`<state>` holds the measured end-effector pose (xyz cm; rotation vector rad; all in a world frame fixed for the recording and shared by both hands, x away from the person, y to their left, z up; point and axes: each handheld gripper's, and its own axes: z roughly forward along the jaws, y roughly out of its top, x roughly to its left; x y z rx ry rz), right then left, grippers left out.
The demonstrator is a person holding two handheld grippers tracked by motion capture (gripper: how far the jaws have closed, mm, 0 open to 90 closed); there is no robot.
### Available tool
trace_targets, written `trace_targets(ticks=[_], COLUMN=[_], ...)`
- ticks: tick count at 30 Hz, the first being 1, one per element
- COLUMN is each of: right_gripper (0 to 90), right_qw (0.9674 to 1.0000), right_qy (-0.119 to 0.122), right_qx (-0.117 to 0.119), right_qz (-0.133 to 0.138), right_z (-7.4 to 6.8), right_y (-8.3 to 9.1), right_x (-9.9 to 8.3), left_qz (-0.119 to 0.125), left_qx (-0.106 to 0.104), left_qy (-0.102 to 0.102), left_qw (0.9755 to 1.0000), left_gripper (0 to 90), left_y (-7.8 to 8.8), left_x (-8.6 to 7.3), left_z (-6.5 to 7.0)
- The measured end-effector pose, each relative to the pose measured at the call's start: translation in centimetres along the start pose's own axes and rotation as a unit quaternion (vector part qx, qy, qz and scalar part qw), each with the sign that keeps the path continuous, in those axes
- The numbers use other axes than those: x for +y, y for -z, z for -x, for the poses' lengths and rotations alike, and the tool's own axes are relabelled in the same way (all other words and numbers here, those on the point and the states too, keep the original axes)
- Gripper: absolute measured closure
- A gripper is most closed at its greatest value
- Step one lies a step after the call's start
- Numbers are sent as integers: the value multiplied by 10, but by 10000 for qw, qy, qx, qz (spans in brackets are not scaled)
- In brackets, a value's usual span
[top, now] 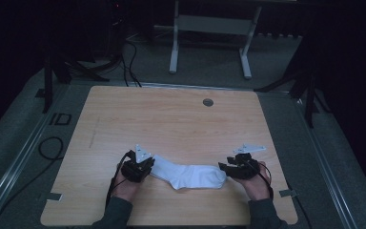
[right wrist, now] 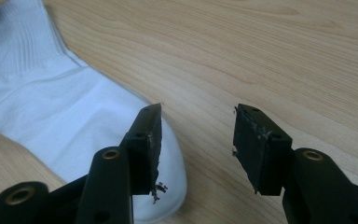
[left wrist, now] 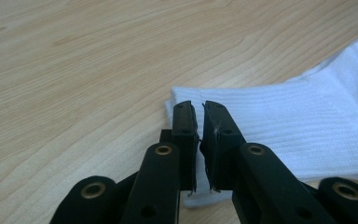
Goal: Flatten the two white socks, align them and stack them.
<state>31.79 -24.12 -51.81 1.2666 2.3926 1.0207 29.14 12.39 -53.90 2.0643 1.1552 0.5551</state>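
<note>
A white sock (top: 190,174) lies flat near the front edge of the wooden table (top: 171,119), cuff to the left and toe to the right. My left gripper (top: 150,164) is at the cuff. In the left gripper view its jaws stand almost together on the edge of the ribbed cuff (left wrist: 298,126), and my left gripper (left wrist: 199,109) is shut on it. My right gripper (top: 223,168) is at the toe end. In the right gripper view my right gripper (right wrist: 198,114) is open, with bare wood between the jaws and the sock's toe (right wrist: 65,116) beside and under the left jaw.
A round grey grommet (top: 208,102) sits in the tabletop near its far edge. Beyond the table stands a grey metal frame (top: 209,28) on the floor. Black cables (top: 52,148) run along the floor at the left. Dark stands flank the table at both sides.
</note>
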Motion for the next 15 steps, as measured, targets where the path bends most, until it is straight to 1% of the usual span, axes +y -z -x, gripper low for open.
trace_targets(ticks=[2,8,15], right_gripper=[509,504,503], right_qw=[10000,10000,9999], right_qy=[-4,-57,-90], right_qx=[-18,-49,-94], right_qz=[16,34,37], right_z=[1,5,9], right_y=[0,1,2], right_x=[0,-2,-4], left_qz=[-2,66,104], left_qx=[-23,-67,-10], left_qy=[2,120,209], left_qw=[10000,9999,9997], left_gripper=[834,840,846], left_y=[1,3,7], left_x=[0,1,1], left_z=[-1,-6,-14])
